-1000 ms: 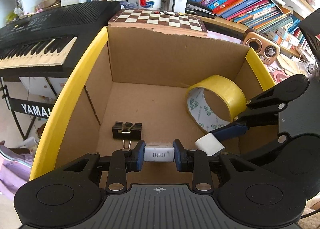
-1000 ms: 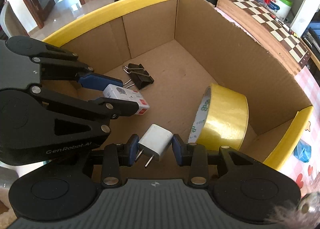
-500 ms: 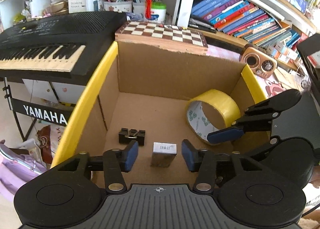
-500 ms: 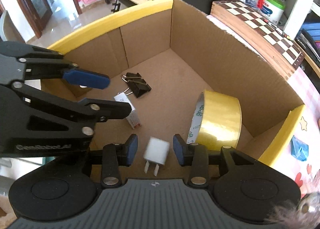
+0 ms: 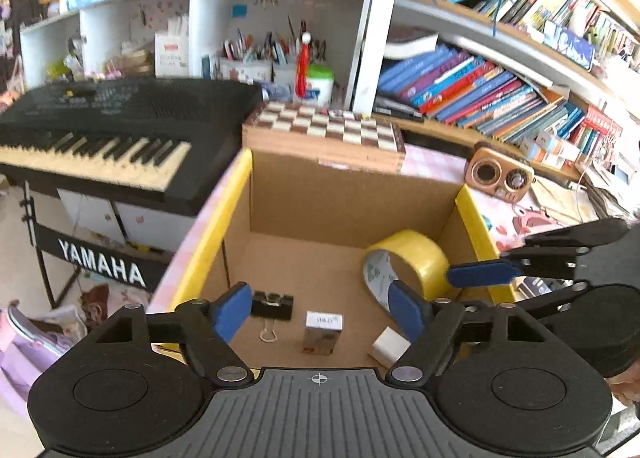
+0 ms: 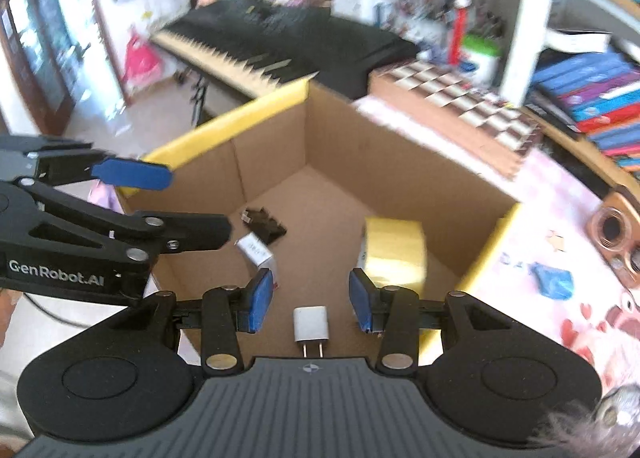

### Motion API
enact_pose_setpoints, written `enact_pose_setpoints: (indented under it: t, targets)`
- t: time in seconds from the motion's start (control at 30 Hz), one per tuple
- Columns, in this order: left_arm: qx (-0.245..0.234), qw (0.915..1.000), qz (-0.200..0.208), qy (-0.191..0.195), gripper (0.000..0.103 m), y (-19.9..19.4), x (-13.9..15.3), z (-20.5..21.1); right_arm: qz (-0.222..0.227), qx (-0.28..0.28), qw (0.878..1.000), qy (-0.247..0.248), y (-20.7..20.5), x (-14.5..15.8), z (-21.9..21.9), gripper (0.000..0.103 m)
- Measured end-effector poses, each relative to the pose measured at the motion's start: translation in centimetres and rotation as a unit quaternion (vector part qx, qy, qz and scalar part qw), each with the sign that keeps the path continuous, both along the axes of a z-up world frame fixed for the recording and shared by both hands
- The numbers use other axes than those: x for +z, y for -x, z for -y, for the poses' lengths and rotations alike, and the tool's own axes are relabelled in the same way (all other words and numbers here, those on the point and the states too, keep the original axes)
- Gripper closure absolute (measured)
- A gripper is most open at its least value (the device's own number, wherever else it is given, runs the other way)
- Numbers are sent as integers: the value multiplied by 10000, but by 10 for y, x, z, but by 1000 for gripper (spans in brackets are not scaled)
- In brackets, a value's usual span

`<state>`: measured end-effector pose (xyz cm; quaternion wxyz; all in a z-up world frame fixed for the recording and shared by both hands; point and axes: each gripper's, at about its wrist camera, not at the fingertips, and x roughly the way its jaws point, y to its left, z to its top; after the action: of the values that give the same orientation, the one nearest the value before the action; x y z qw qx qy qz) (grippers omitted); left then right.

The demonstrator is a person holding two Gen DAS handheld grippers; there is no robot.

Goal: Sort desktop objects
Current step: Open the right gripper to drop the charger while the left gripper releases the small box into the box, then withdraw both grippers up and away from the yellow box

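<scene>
Released since a second ago: small white box (image 5: 322,332) from left tool (image 5: 322,312), charger plug (image 6: 311,324) from right tool (image 6: 311,300). Both spread, empty, above cardboard box (image 5: 348,198); charger prongs toward right tool.

Bright daylight; fisheye-warped edges, right view motion-blurred.

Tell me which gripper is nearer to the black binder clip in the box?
Left. The left gripper hangs open above the binder clip, close by one finger. The right gripper is open over the white charger, farther away.
</scene>
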<state>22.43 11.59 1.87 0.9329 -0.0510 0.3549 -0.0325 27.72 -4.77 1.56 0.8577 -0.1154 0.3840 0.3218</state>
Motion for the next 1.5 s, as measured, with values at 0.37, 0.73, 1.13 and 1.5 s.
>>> enact_pose_setpoints:
  t: [0.37,0.73,1.13,1.5]
  targets:
    - [103,9962,792,-348,17,58,32,4,981,-1379,9848,-387,61,34,41,63]
    - [196,9923,1149,-423,13,114,40,1,1489,-2439,9559,-676,140,35,59,62]
    - [81,9957,867,-314,12,165,17,6,1292,-3039,9420,-606,216,8,60,60]
    - [3,9971,691,-318,12,198,1,10,1223,-3072,9430,-382,256,-9,48,60]
